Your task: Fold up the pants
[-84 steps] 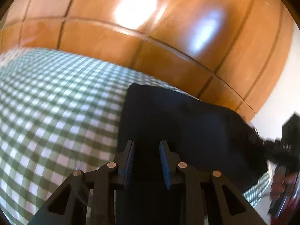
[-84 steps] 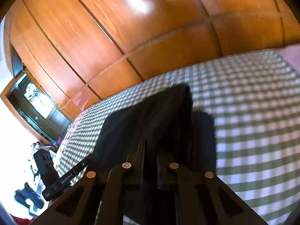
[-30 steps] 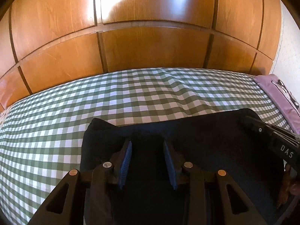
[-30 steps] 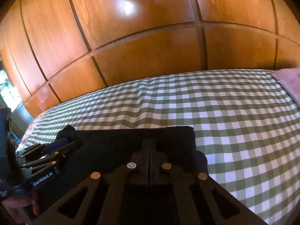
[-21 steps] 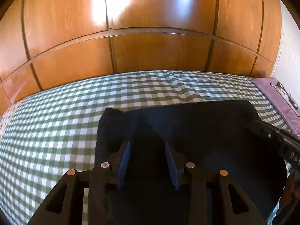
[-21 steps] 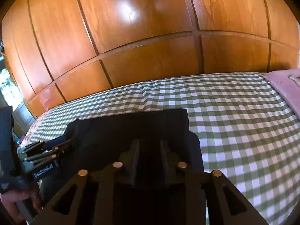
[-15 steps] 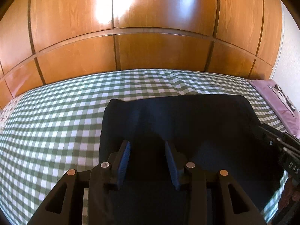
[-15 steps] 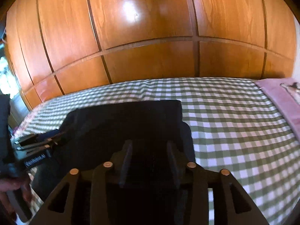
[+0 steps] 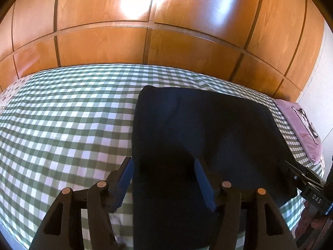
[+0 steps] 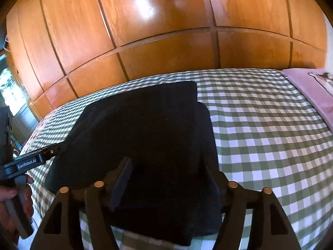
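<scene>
The dark navy pants (image 9: 199, 129) lie folded into a rectangular stack on the green-and-white checked bed; they also show in the right wrist view (image 10: 149, 129). My left gripper (image 9: 164, 175) is open, its blue-padded fingers spread over the near left part of the stack. My right gripper (image 10: 168, 173) is open over the near right part of the stack. Neither holds cloth. The right gripper's tip (image 9: 301, 175) shows at the pants' right edge, and the left gripper's tip (image 10: 39, 156) at their left edge.
The checked bedspread (image 9: 62, 114) covers the bed, with its near edge just below the grippers. A wooden panelled wardrobe (image 9: 145, 20) stands behind the bed. A purple pillow (image 10: 312, 87) lies at the right end.
Both grippers have opened wide and let go of the pants. The folded stack now rests flat on the bed, and both grippers have drawn back toward the near edge.
</scene>
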The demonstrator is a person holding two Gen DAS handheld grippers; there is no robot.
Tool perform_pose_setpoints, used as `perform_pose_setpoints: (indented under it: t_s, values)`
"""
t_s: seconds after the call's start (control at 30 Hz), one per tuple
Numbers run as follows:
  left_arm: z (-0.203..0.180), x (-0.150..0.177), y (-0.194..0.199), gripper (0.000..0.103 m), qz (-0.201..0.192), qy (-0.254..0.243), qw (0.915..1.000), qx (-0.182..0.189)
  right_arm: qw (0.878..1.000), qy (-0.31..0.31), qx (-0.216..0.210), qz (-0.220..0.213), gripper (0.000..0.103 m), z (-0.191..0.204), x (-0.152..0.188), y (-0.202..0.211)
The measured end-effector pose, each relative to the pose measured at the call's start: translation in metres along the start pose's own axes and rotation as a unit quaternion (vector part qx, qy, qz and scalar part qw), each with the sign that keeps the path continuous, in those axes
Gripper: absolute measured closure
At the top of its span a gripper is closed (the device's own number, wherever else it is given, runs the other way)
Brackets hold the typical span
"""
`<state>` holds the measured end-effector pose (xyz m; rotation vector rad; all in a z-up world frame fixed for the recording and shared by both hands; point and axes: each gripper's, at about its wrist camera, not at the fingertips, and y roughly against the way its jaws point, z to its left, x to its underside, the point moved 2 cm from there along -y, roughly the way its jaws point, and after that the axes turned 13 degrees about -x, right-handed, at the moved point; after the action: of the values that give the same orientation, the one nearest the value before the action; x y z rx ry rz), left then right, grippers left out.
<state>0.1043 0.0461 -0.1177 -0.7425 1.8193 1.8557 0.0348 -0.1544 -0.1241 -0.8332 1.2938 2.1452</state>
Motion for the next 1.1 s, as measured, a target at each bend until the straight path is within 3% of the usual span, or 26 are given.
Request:
perform_pose_setpoints:
  t_s: [0.3,0.53,0.73,0.9,1.1]
  values:
    - [0.018,0.013,0.008,0.040,-0.001,0.007,0.9998,0.016,0.999,-0.040,0.000,0.004,0.024,-0.016,0.004,0.006]
    - [0.027,0.019,0.006,0.039,0.012,0.019,0.9983,0.053,0.990,-0.121,-0.064,0.009,0.022,-0.041,0.011,0.002]
    - [0.035,0.022,-0.002,0.039,0.046,0.054,0.9900,0.122,0.973,-0.191,-0.128,0.011,0.022,-0.058,0.020,-0.003]
    - [0.038,0.028,-0.010,0.034,0.069,0.067,0.9795,0.177,0.974,-0.180,-0.137,0.020,0.022,-0.056,0.019,-0.003]
    - [0.032,0.039,-0.012,0.029,0.068,0.039,0.9782,0.192,0.973,-0.173,-0.149,0.025,0.022,-0.054,0.022,-0.002]
